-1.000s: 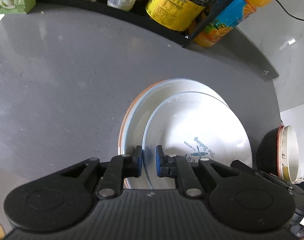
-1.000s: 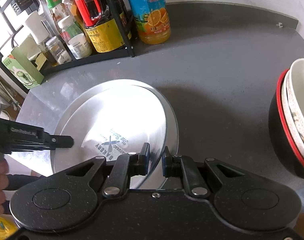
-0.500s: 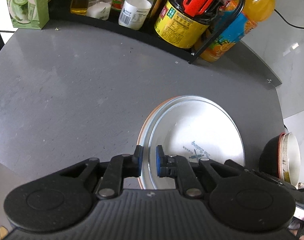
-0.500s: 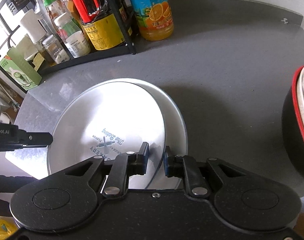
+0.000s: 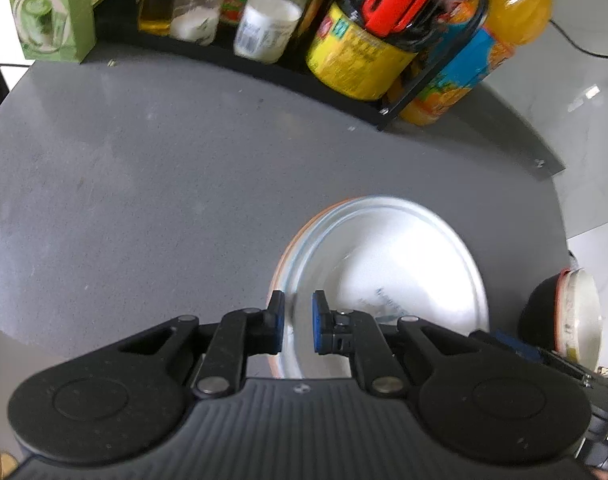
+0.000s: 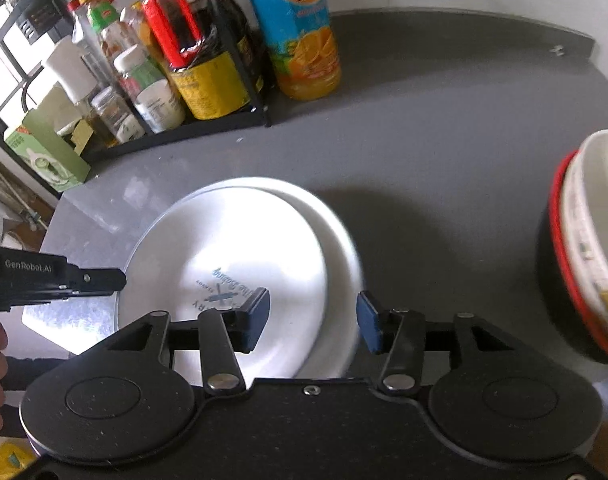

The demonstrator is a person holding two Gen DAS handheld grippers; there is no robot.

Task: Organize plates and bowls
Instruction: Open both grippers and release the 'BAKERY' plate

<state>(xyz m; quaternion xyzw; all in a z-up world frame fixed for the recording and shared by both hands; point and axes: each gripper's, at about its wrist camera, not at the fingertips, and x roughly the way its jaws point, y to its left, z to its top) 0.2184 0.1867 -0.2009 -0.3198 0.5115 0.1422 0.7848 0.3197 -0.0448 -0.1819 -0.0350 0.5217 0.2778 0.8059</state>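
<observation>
The white plate (image 6: 239, 264) with blue lettering lies on a larger plate (image 6: 340, 248), and the pair rests on the grey table (image 6: 424, 152), near edge, centre-left in the right wrist view. The top plate is offset toward the left of the lower one, leaving a crescent of the lower plate exposed on the right and far sides.

The right hand-held gripper (image 6: 314, 314) is released: its jaws stand wide apart, straddling the near-right rim of the stack, with the left pad over the printed plate and the right pad just beyond the lower plate's edge. Neither pad appears to touch.

The left hand-held gripper (image 5: 295, 322) has a narrow gap between its jaws, set across the near-left rim of the stack (image 5: 384, 276). Whether it pinches the rim cannot be told; motion blur obscures the contact.

The stacked bowls (image 6: 584, 256) stand well apart, at the right of the table, nearer the right hand-held gripper. In judgement, the coming move depends on this: the plates lie directly ahead of both grippers, the bowls off to the right.
</observation>
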